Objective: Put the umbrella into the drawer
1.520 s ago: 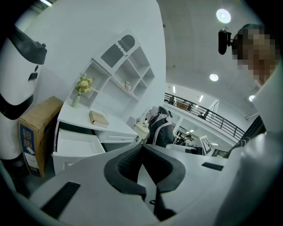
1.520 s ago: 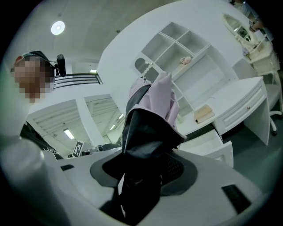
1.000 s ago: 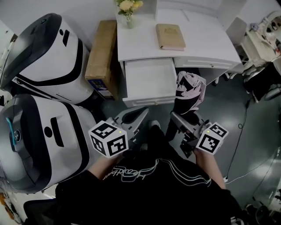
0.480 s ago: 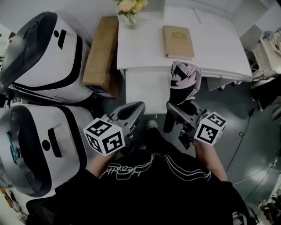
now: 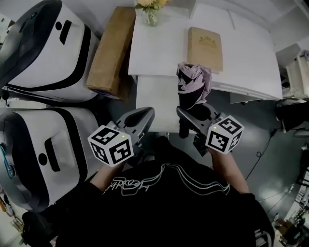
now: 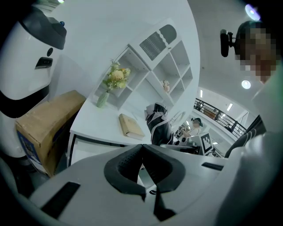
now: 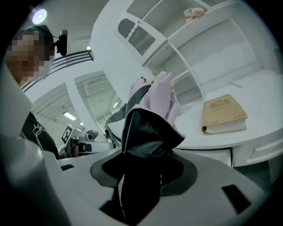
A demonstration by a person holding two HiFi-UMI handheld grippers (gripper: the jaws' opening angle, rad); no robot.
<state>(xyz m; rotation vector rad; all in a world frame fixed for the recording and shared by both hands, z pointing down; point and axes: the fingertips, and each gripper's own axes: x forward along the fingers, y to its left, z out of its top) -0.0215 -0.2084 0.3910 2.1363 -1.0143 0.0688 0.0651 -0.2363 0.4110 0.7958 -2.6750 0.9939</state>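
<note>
The folded umbrella, black with pale pink fabric, stands upright in my right gripper, which is shut on its lower part. In the right gripper view the umbrella fills the gap between the jaws of that right gripper. It hangs over the right side of the open white drawer, at the desk's front edge. My left gripper is shut with nothing in it, near the drawer's front. The left gripper view shows the closed left gripper, the umbrella beyond it and the drawer at lower left.
On the white desk lie a tan book and a vase of flowers. A cardboard box stands left of the desk. Two large white and black machines fill the left side.
Both grippers have moved forward toward the desk. The umbrella has gone from beside the drawer's right front corner to above the drawer's right side.
</note>
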